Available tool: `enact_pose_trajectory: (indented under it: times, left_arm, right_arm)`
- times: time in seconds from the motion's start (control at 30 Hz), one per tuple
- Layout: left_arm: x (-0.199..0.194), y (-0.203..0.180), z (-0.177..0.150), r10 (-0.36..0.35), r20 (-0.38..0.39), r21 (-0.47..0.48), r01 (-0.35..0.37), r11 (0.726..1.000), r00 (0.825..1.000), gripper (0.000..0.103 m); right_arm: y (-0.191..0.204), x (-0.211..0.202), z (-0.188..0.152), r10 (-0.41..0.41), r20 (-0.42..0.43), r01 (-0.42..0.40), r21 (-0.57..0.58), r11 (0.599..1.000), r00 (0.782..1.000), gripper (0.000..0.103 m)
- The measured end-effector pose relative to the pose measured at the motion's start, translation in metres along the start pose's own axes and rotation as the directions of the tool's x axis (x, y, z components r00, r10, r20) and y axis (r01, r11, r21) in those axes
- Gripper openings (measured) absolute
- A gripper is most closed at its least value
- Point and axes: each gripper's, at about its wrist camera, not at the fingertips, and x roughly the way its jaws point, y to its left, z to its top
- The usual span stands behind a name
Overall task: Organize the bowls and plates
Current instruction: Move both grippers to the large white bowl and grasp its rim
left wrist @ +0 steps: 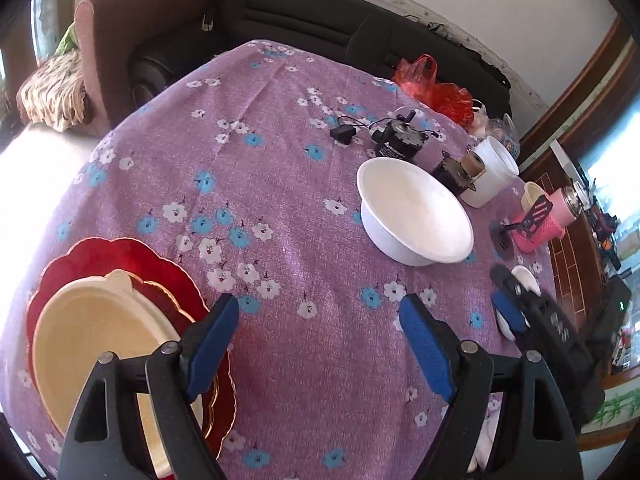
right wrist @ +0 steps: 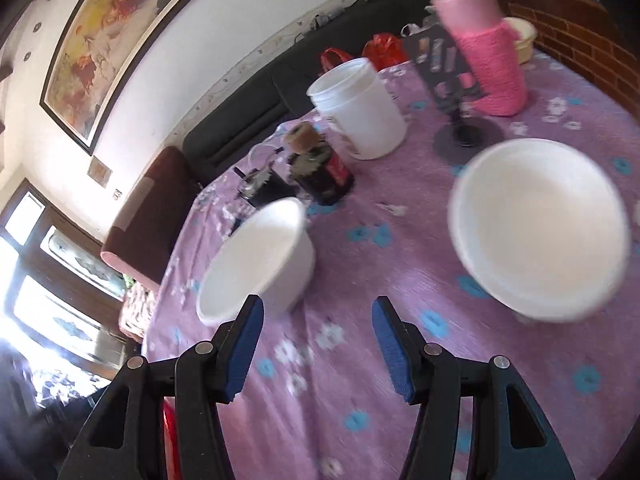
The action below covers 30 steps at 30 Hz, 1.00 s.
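Observation:
In the left wrist view a cream plate [left wrist: 96, 340] lies on a red scalloped plate [left wrist: 120, 264] at the table's near left. A white bowl [left wrist: 416, 216] stands at the right. My left gripper [left wrist: 320, 312] is open and empty above the cloth between them. My right gripper [left wrist: 505, 292] shows at the right edge over a second white bowl [left wrist: 524, 278]. In the right wrist view my right gripper [right wrist: 318, 318] is open and empty, with one white bowl [right wrist: 256, 256] just ahead left and another white bowl [right wrist: 540, 228] ahead right.
A purple flowered cloth [left wrist: 280, 128] covers the round table. At its far right stand a white tub [right wrist: 360, 108], a dark bottle [right wrist: 320, 168], a pink flask [right wrist: 488, 60], a black phone stand [right wrist: 464, 132], a black pump [left wrist: 400, 142] and a red bag [left wrist: 436, 88]. A black sofa [left wrist: 300, 12] lies behind.

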Motion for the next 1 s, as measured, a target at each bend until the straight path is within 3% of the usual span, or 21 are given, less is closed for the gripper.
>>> enact_pose_trajectory:
  times: [0.2,0.27,0.33,0.37,0.53,0.7,0.77,0.8,0.87,1.0]
  left_arm:
    - [0.017,0.013,0.008,0.001,0.007,-0.016,-0.001,1.0,1.0,0.082]
    - [0.02,0.015,0.009,-0.007,0.004,-0.02,0.007,1.0,1.0,0.082]
    - [0.022,0.019,0.01,-0.016,-0.002,-0.032,0.016,0.999,1.0,0.082]
    - [0.022,0.02,0.011,-0.023,-0.002,-0.037,0.022,0.999,1.0,0.082]
    - [0.022,0.02,0.01,-0.032,0.011,-0.029,0.033,0.999,0.999,0.082]
    - [0.026,0.002,-0.003,-0.048,-0.007,0.027,0.049,0.998,0.999,0.082]
    - [0.028,-0.01,-0.013,-0.013,0.001,0.073,0.013,0.997,1.0,0.082]
    - [0.029,-0.016,-0.018,0.017,0.01,0.098,-0.018,0.995,1.0,0.082]
    - [0.031,-0.024,-0.027,0.063,0.026,0.135,-0.066,0.989,0.998,0.082]
    - [0.038,-0.033,-0.039,0.154,0.048,0.193,-0.16,0.968,0.987,0.082]
  right_arm:
    - [0.013,0.072,0.022,0.006,-0.101,0.002,0.076,0.997,0.995,0.06]
    - [0.014,0.088,0.019,-0.002,-0.133,0.014,0.086,0.996,0.991,0.029]
    - [0.013,0.096,0.015,-0.004,-0.157,0.02,0.095,0.995,0.988,0.009]
    - [0.013,0.095,0.012,0.007,-0.164,0.008,0.092,0.996,0.986,0.008]
    - [0.009,0.063,-0.011,0.001,-0.187,0.005,0.034,0.999,0.982,0.007]
    - [-0.006,0.024,-0.047,0.029,-0.295,-0.026,0.016,1.0,0.955,0.009]
    - [-0.007,0.01,-0.059,0.044,-0.27,-0.052,-0.022,0.998,0.962,0.013]
    - [-0.006,0.003,-0.063,0.031,-0.225,-0.045,-0.057,0.997,0.974,0.018]
    - [-0.004,-0.005,-0.068,-0.002,-0.149,-0.015,-0.109,0.994,0.989,0.05]
    - [-0.004,-0.007,-0.07,0.017,-0.126,-0.035,-0.143,0.989,0.992,0.051]
